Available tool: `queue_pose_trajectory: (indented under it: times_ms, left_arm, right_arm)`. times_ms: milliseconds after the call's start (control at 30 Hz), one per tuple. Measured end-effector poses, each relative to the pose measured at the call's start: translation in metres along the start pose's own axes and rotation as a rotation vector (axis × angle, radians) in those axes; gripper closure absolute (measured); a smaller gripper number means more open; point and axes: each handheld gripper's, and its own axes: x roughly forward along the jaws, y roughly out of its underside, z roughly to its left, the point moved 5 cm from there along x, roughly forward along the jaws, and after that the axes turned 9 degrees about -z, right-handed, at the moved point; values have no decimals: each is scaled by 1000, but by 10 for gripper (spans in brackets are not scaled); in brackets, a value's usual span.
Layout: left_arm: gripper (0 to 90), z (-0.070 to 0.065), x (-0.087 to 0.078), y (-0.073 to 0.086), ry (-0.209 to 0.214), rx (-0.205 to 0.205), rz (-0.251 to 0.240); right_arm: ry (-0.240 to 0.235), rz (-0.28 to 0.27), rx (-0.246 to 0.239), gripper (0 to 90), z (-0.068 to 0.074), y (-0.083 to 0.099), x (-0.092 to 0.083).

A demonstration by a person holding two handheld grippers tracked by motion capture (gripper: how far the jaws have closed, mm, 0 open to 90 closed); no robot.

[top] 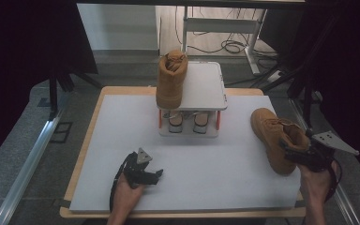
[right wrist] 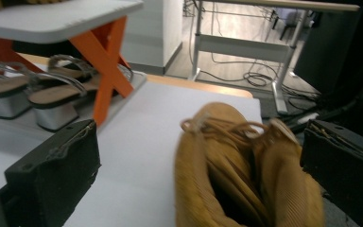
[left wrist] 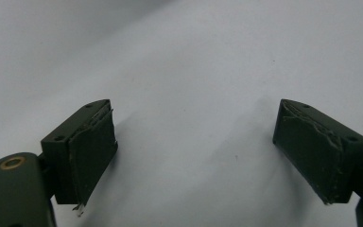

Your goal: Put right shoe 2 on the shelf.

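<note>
The right gripper [top: 294,151] sits at the heel end of a tan boot [top: 276,137] lying near the right edge of the desk [top: 122,140], and its jaws stand wide, one on each side of the boot's collar. In the right gripper view the boot [right wrist: 246,170] fills the gap between them, though the picture is blurred and I cannot tell whether either pad is touching the suede yet. The matching boot [top: 171,79] stands upright on the left half of the small white shoe rack [top: 206,86] at the back of the desk, with a pair of silver sandals [top: 187,121] on the lower shelf. The free space on the rack's top right looks like where this boot belongs.

To grip well, close on the stiff heel counter rather than the soft collar or the laces, so the boot does not sag or twist when lifted. The left gripper [top: 145,172] rests low over bare desk at the front, jaws wide and empty; it could steady the toe if the boot tips.
</note>
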Motion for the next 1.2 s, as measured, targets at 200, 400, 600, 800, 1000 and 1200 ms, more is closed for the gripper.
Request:
queue_pose_trajectory:
  times_ms: [200,400,600,800,1000,1200]
  left_arm:
    - [135,0,0,0,0,-1,0]
    - [135,0,0,0,0,-1,0]
    - [135,0,0,0,1,-1,0]
    - [134,0,0,0,2,-1,1]
    - [134,0,0,0,2,-2,2]
    - [134,0,0,0,3,-3,2]
  right_arm:
    - [41,19,4,0,-12,15,3]
    - [58,28,23,0,-20,27,8]
    - [48,31,50,0,-25,40,14]
    - [41,42,69,0,-24,51,21]
    - [46,28,98,0,-27,58,28]
    - [58,25,94,0,-27,61,34]
